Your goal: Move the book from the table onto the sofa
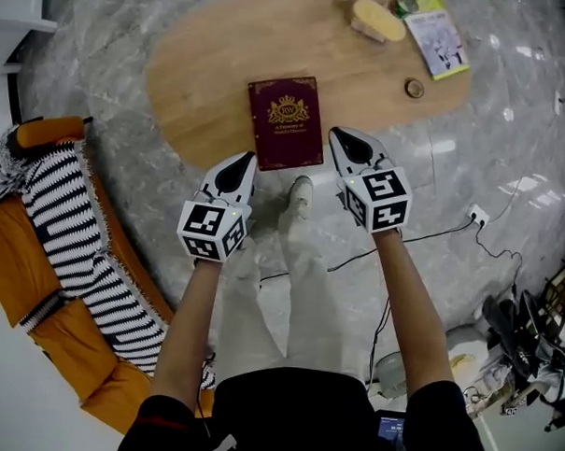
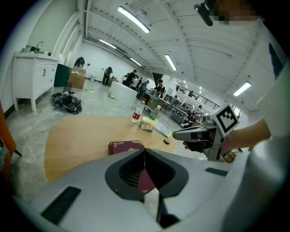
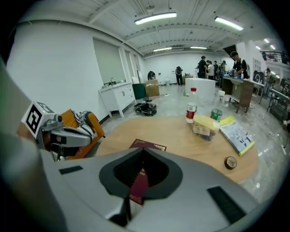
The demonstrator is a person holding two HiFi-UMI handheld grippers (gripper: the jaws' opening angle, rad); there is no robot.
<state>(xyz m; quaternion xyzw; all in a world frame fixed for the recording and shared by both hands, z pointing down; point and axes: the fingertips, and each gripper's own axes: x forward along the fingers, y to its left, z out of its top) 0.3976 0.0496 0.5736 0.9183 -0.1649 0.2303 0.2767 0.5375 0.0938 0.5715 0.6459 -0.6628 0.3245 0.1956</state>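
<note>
A maroon book (image 1: 285, 122) with gold print lies flat on the oval wooden table (image 1: 206, 58), near its front edge. My left gripper (image 1: 240, 168) hovers just short of the book's near left corner, shut and holding nothing. To the right, my right gripper (image 1: 345, 141) is beside the book's near right corner, also shut and empty. In the left gripper view the book (image 2: 125, 147) shows just past the closed jaws, with the right gripper (image 2: 188, 133) alongside. The right gripper view shows the book (image 3: 147, 145) ahead and the left gripper (image 3: 68, 131) at the left. The orange sofa (image 1: 19, 255) stands at the left.
A striped blanket (image 1: 72, 229) is draped over the sofa. At the table's far end are a yellow-lidded box (image 1: 377, 20), a booklet (image 1: 438, 38) and a small tape roll (image 1: 415, 87). A bottle (image 3: 192, 110) stands there too. Cables (image 1: 451, 227) trail on the floor at right.
</note>
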